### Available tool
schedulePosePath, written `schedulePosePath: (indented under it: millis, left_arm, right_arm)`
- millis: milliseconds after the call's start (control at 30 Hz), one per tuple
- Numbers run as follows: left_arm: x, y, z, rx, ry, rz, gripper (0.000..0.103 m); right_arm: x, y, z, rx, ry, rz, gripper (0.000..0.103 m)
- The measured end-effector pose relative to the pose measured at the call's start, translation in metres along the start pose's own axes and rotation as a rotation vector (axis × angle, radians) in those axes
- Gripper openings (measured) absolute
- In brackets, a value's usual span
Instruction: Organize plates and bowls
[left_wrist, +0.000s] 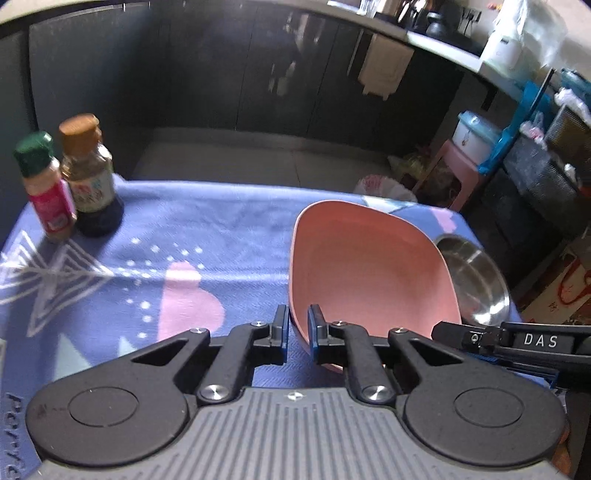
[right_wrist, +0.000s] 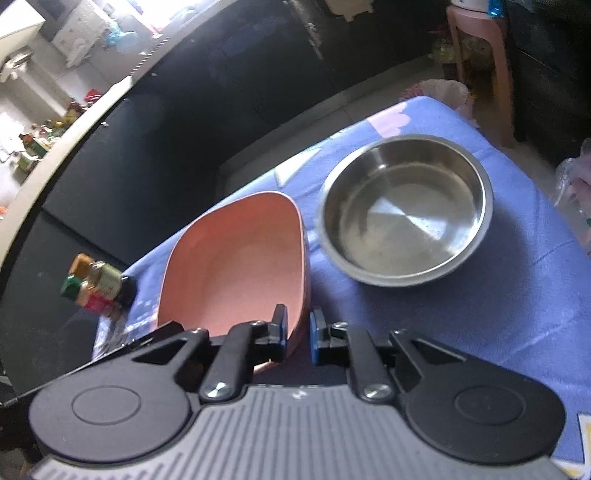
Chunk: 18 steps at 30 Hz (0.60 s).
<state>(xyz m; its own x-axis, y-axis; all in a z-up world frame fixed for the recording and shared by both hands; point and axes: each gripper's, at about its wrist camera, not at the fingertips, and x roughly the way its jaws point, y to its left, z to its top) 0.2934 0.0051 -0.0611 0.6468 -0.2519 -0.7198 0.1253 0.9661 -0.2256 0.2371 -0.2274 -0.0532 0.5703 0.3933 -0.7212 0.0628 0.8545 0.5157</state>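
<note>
Pink plastic plate, light and stiff, is pinched at its near rim by the left gripper and the right gripper. Both jaws are clamped on that thin, likely slippery edge. Steel bowl sits just beside.

Near rim of the pink bowl behind tongs; steel bowl half behind it.

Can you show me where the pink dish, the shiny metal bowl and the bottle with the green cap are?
Pink squarish plastic dish (right_wrist: 236, 254): right wrist view, on its inner floor.
Round shiny steel bowl (right_wrist: 406, 218): right wrist view, on its inner bottom.
Small green-capped spice bottle (left_wrist: 46, 195): left wrist view, on its red label.
</note>
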Motion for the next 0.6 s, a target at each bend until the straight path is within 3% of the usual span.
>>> schedulePosePath:
  millis: [267, 600]
  left_arm:
    - [-0.086, 0.026, -0.025, -0.022, -0.063, 0.011, 0.012]
    - [-0.146, 0.074, -0.09, -0.142, -0.054, 0.109, 0.013]
  right_arm:
    - [-0.036, 0.043, -0.029, -0.111, 0.023, 0.104, 0.011]
    - [-0.022, 0.094, -0.082, -0.266, 0.154, 0.143, 0.012]
